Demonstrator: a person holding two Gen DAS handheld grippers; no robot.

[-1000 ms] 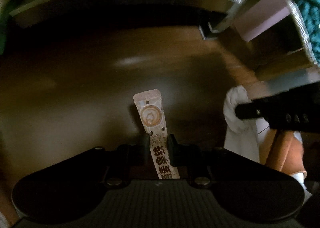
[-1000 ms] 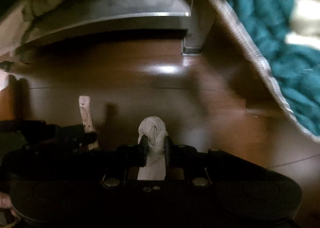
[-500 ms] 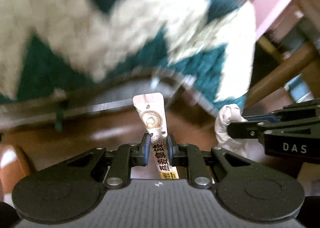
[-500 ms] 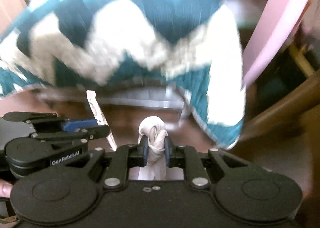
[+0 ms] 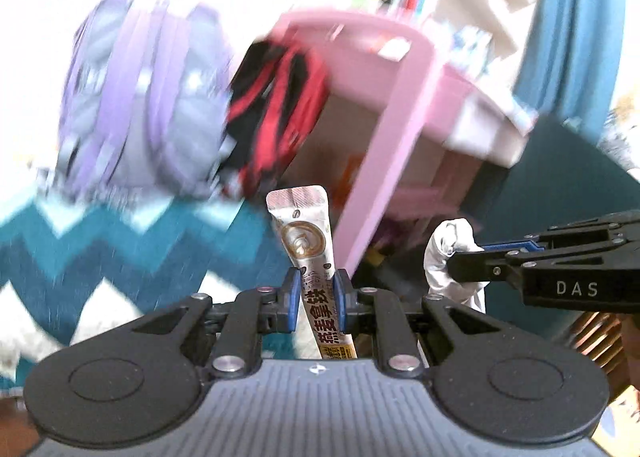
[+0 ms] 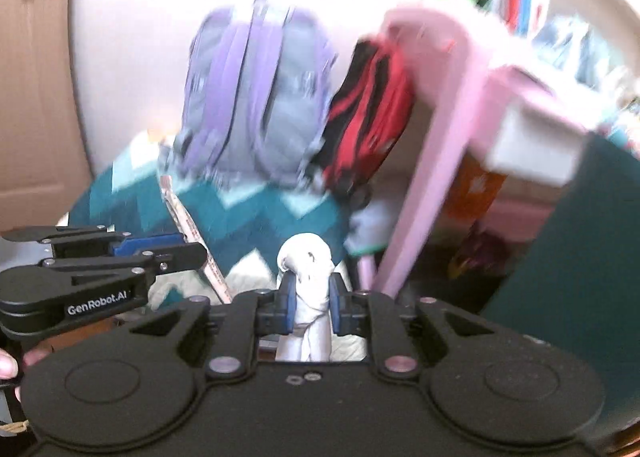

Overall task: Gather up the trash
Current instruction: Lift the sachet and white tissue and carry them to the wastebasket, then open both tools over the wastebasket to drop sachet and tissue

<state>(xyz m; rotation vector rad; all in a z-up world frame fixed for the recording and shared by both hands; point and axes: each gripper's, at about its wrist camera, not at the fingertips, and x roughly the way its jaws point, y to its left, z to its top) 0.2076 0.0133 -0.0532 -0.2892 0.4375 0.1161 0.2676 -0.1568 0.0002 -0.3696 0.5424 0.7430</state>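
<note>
My left gripper [image 5: 314,291] is shut on a long drink-mix sachet [image 5: 306,235] with a latte picture, held upright in the air. My right gripper [image 6: 312,291] is shut on a crumpled white tissue [image 6: 308,261]. In the left wrist view the right gripper [image 5: 460,269] comes in from the right with the tissue [image 5: 446,253]. In the right wrist view the left gripper [image 6: 192,253] comes in from the left with the sachet [image 6: 192,233] seen edge-on. Both grippers are side by side, lifted above the floor.
A teal and white zigzag blanket [image 5: 120,241] lies ahead and below. A purple backpack [image 6: 256,97] and a red and black bag [image 6: 368,113] rest behind it. A pink desk [image 5: 400,117] with cluttered shelves stands to the right. A door [image 6: 32,77] is at far left.
Both grippers rose from the dark wooden floor under the furniture and tilted up, still holding the sachet and the tissue. The view now shows the blanket, bags and pink desk.
</note>
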